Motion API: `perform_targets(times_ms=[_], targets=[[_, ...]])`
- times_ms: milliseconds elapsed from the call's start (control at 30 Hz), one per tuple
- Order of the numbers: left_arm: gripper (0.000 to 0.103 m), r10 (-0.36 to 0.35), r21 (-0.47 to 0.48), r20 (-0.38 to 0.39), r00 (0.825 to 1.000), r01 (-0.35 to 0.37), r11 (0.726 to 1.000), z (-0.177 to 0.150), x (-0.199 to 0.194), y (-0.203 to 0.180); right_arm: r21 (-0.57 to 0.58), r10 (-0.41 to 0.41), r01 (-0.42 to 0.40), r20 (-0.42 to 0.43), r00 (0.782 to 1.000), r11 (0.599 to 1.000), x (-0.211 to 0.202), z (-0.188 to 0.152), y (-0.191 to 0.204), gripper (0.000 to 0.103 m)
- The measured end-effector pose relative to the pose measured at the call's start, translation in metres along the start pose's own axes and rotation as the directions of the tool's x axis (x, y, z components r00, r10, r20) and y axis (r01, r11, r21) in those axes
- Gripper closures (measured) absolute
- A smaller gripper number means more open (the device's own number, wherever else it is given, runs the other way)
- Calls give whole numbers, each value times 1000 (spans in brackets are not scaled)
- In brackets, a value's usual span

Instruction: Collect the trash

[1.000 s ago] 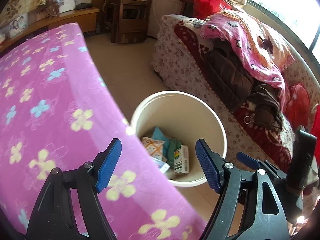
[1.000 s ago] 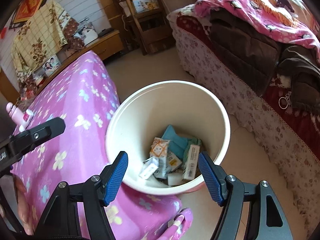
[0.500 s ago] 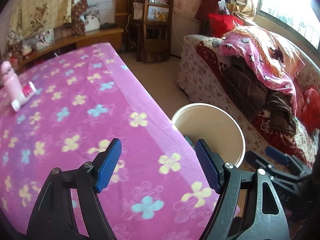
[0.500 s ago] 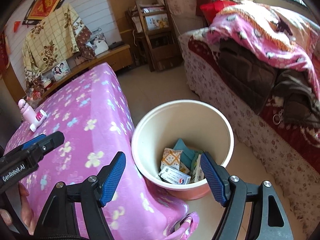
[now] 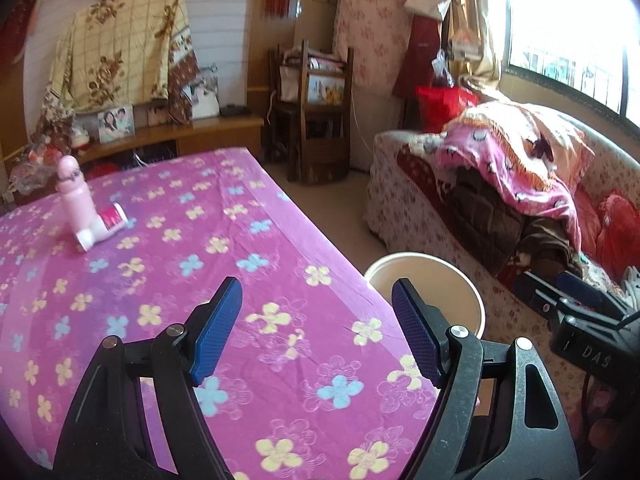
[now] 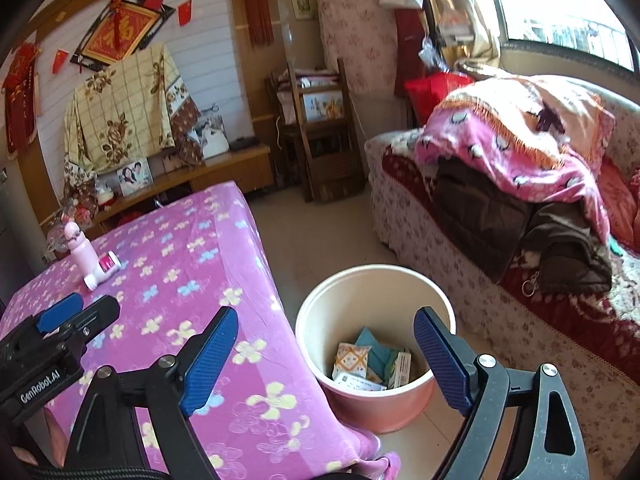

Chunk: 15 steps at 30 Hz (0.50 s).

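A cream bin with a pink base stands on the floor by the table's right edge; several boxes and wrappers lie inside. It also shows in the left wrist view. My left gripper is open and empty above the pink flowered tablecloth. My right gripper is open and empty above the table edge and the bin. A pink bottle stands at the table's far left with a small pink-and-white tube lying against it.
A sofa piled with blankets and clothes runs along the right. A wooden chair and a low wooden cabinet stand at the back wall. Tiled floor lies between table, bin and sofa.
Both grippers have pulled back and tilted up from the bin. The left now looks across the tabletop. The room's back wall has come into view. Both stay open.
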<state>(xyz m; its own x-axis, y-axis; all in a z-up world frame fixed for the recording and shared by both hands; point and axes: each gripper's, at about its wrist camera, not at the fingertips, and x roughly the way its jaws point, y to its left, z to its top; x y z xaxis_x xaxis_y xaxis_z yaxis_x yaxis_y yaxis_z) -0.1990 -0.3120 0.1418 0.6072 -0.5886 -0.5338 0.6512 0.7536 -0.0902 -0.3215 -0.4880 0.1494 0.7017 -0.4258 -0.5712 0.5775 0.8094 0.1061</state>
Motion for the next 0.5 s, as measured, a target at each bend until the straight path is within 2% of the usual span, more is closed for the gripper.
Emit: perform_targets(times_ms=[167,500], targets=[[21,8,-5,46,999,-8,1000,-4,-20,12,-26,-16,17,38,999,1000,-17,2,14,14],[21,36,-31,82,996,-34,999,-7,-43,28,-44,-31,36,109,994,998,-43,-1,25,10]])
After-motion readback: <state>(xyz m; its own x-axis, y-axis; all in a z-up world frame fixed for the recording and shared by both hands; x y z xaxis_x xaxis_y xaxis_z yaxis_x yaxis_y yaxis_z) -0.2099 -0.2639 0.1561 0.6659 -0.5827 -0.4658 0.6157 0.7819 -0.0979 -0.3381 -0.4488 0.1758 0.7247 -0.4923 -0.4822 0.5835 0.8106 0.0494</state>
